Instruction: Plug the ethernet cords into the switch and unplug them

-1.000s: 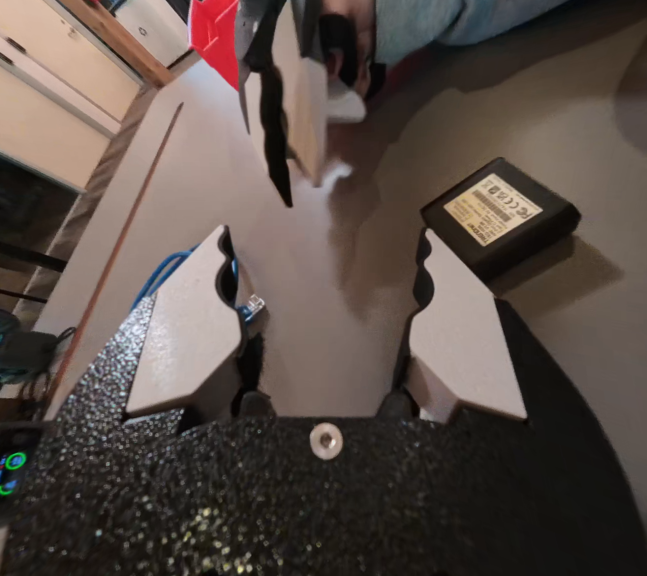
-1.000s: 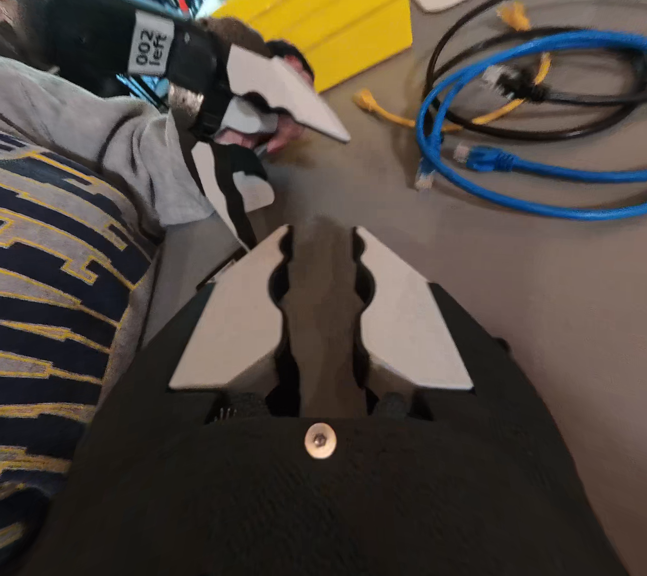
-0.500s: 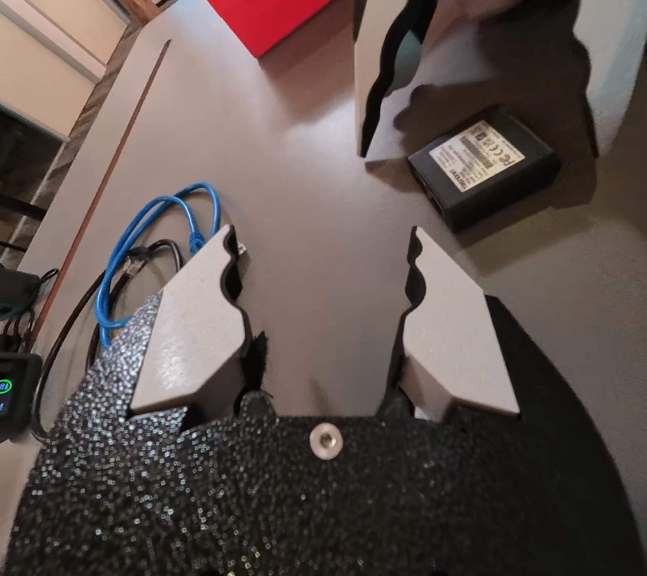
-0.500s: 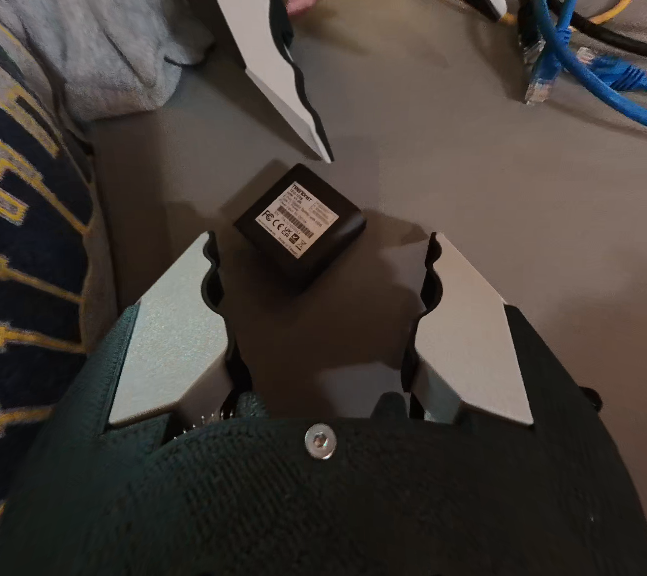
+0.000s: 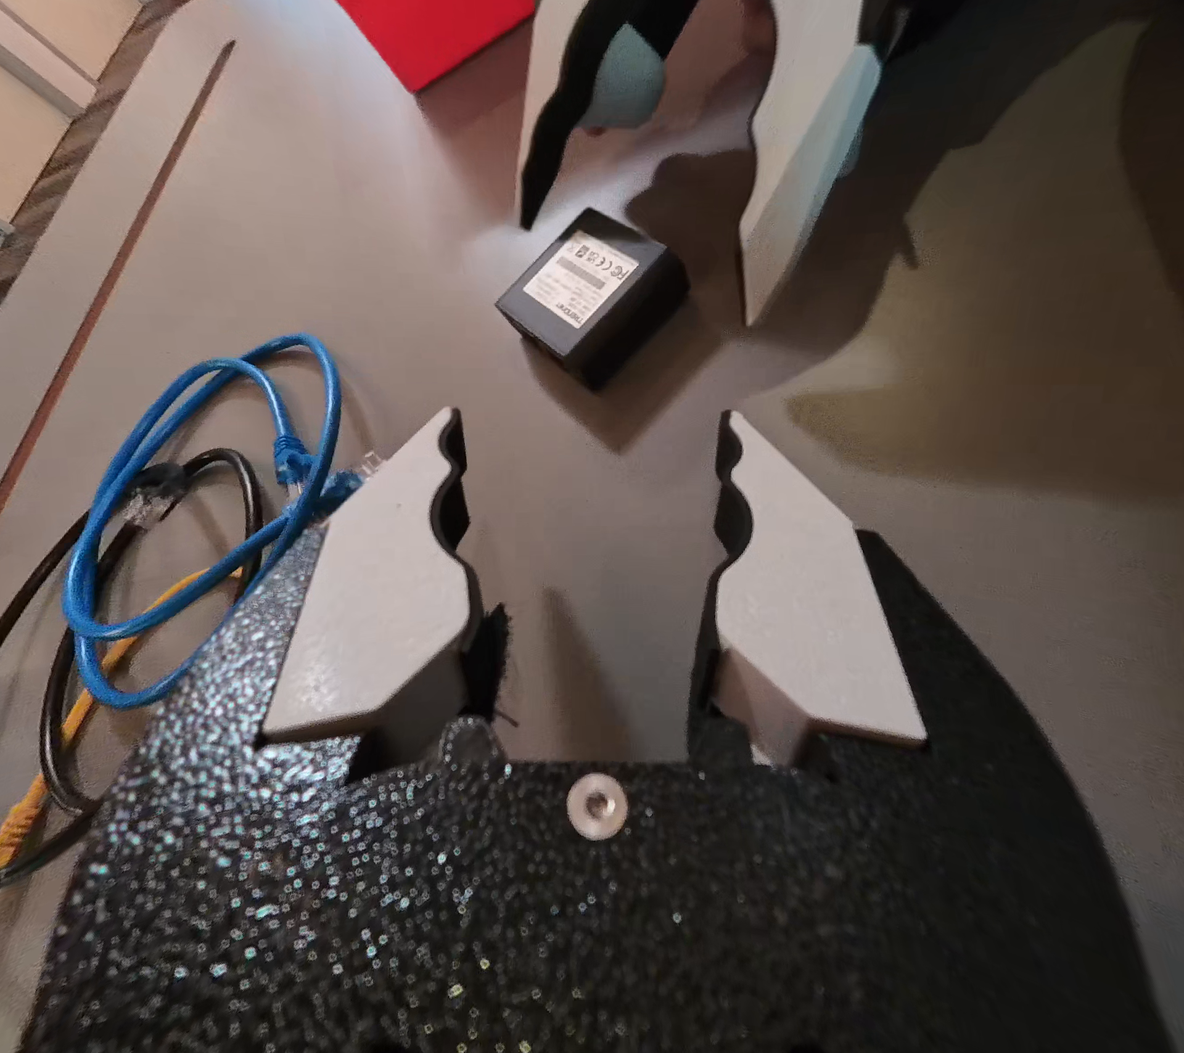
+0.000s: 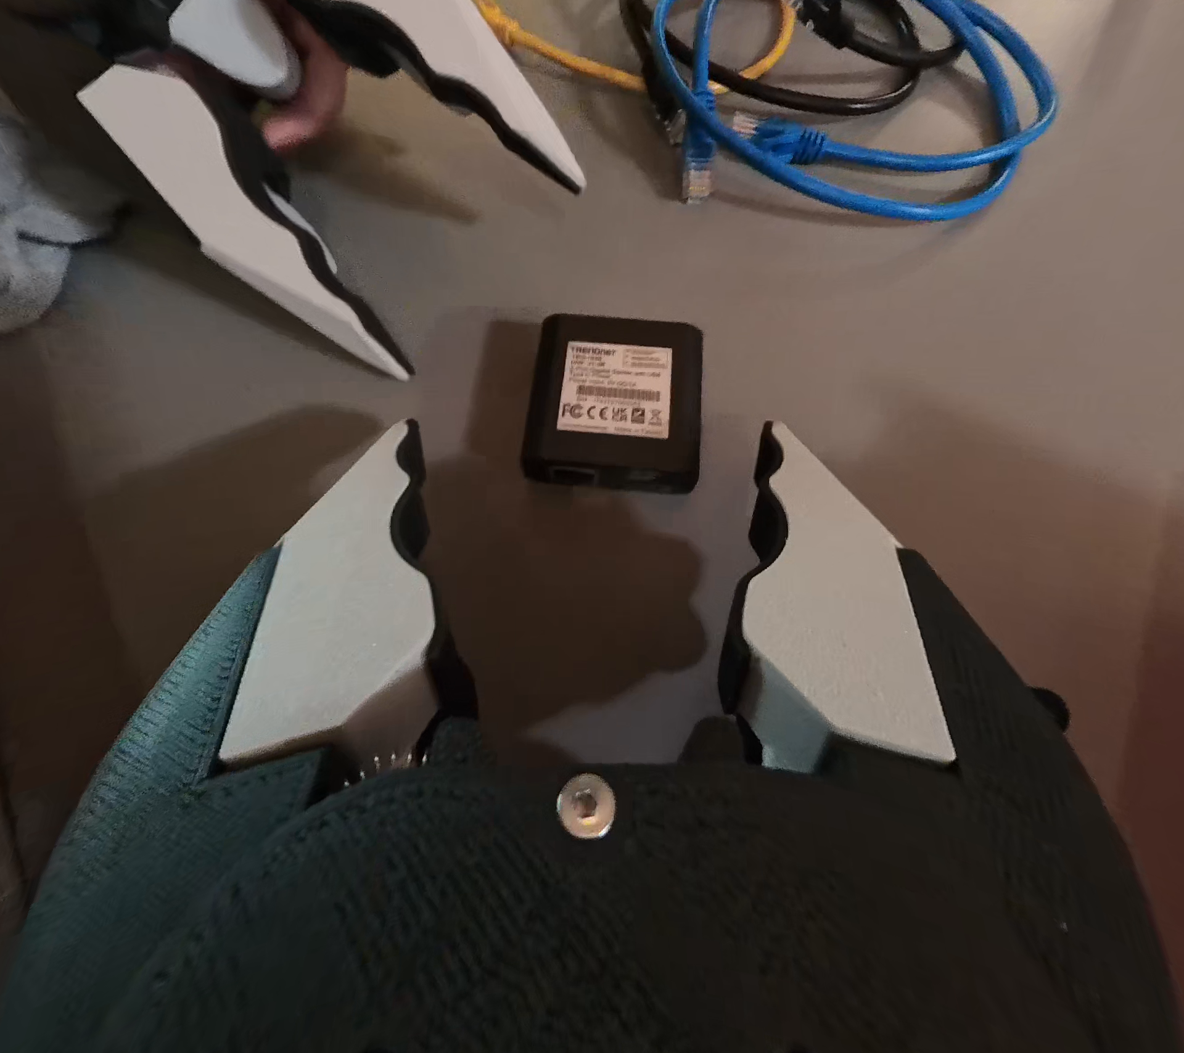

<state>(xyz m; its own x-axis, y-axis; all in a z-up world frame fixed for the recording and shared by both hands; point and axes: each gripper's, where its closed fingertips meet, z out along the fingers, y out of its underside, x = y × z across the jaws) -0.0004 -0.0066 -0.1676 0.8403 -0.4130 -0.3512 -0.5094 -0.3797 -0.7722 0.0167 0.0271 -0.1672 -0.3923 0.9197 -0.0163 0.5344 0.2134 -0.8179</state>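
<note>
While both tools gape empty, switch (image 6: 612, 402) sits label-up on tabletop (image 6: 833, 446).
Right tool (image 6: 586, 433) nearest it (cords (image 6: 852, 80) apart); left tool (image 5: 589, 420) further off.

Dim, warm indoor light. Soft dark shadows of both tongs fall on the grey tabletop (image 6: 897, 356). Wide-angle bending at edges. Far left tongs (image 6: 496, 279) motion-blurred in right wrist view; far right tongs (image 5: 634, 266) blurred in left wrist view. Near tongs sharp.
</note>
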